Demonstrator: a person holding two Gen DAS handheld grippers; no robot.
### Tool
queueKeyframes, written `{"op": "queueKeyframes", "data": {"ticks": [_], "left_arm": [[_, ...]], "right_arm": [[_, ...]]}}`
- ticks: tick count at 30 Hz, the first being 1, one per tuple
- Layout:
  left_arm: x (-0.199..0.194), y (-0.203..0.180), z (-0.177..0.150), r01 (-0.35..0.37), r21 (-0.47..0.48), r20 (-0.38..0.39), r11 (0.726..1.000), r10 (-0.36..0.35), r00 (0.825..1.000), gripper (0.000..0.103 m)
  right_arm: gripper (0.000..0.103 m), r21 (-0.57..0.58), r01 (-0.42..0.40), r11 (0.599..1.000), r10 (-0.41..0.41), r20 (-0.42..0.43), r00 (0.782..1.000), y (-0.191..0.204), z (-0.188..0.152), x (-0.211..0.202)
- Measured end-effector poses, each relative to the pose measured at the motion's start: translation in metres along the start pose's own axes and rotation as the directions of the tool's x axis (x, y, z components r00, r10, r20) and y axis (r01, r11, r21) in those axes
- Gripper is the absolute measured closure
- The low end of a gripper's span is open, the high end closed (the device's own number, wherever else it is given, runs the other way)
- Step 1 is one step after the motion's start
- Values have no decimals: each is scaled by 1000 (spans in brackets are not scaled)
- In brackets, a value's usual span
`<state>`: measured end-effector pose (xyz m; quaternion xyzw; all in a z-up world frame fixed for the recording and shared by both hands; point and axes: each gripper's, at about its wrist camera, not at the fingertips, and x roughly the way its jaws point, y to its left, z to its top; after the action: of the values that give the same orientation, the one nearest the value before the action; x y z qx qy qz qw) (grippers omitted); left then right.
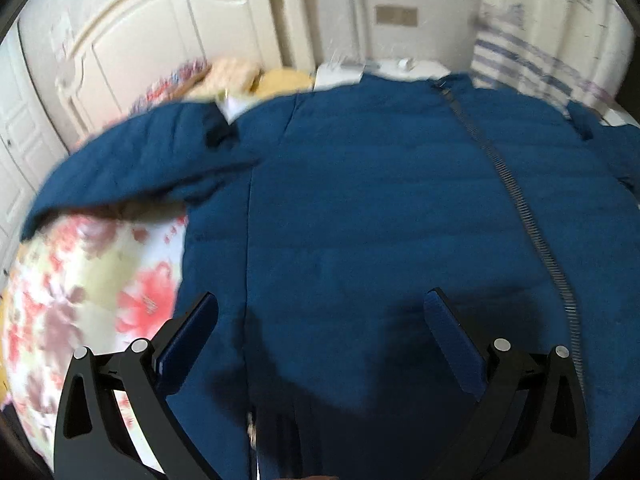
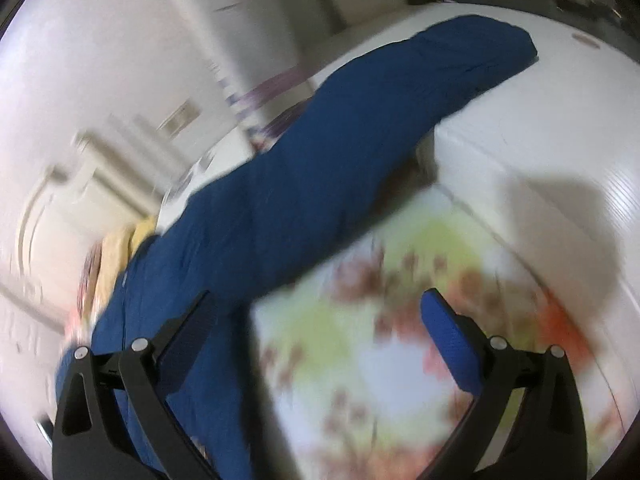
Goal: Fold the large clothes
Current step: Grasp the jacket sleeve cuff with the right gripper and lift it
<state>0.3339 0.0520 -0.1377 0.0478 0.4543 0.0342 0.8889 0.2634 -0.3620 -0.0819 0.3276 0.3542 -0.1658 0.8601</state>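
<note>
Lying spread zipper-up on the floral bed (image 1: 100, 280), the blue jacket (image 1: 360, 200) is flattened for folding. Left gripper (image 1: 320, 336) hovers over its hem, jaws released; right gripper (image 2: 316, 336), also released, faces the sleeve (image 2: 400, 92) at 1 o'clock.

Right tool (image 2: 320, 340): black arms, blue-padded fingers (image 2: 450, 346) spread wide, nothing between them. Below it, blurred floral bedsheet in pink, green and white (image 2: 360, 380). Dark blue padded jacket (image 2: 260, 232) lies at left; one long sleeve (image 2: 420, 76) stretches up-right onto a white ribbed surface (image 2: 540, 168). Yellow cloth (image 2: 116, 256) beside the jacket's far-left edge. Cream panelled furniture (image 2: 80, 184) behind, heavily blurred.
</note>
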Motion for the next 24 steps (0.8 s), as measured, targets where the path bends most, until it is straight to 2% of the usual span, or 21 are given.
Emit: {"op": "queueKeyframes", "data": {"ticks": [1,3,8,10,12,13,15,16,17,19,21,24], "left_arm": [[10,5,-3,36,-29,-26,999,-36,999,4],[11,13,-3,70,-70,-20,995,-72,997,4],[12,6,-4,36,-51,-28,998,-37,999,4],[11,4,-5,31,-57,-28,998,-33,999,4],[10,6,-6,32,-61,-25,998,-33,999,4],[10,6,-7,33,-62,-24,998,-35,999,4],[11,6,-6,36,-64,-24,997,-38,999,4],[11,6,-5,37,-64,-23,997,-38,999,4],[12,6,-5,36,-64,-22,997,-37,999,4],[12,6,-5,36,-64,-21,997,-37,999,4],[11,6,-5,36,-64,-20,997,-37,999,4],[10,7,-6,38,-66,-20,997,-40,999,4]], "right_arm": [[2,10,7,1000,-7,0,1000,0,7,10],[4,24,43,999,-43,-5,999,1,21,37],[8,61,116,991,-117,9,993,-1,48,76],[34,76,126,989,-128,29,991,0,58,82],[86,14,167,986,-167,101,981,14,60,77],[91,-34,194,980,-186,163,969,31,55,67],[93,-171,239,956,-177,317,932,76,44,44],[94,-261,251,932,-144,369,918,105,35,35],[94,-346,239,907,-92,390,916,134,25,29],[94,-513,213,832,2,387,922,189,-3,26],[94,-687,178,704,84,330,940,245,-49,32],[93,-816,100,569,102,191,976,289,-106,56]]}}
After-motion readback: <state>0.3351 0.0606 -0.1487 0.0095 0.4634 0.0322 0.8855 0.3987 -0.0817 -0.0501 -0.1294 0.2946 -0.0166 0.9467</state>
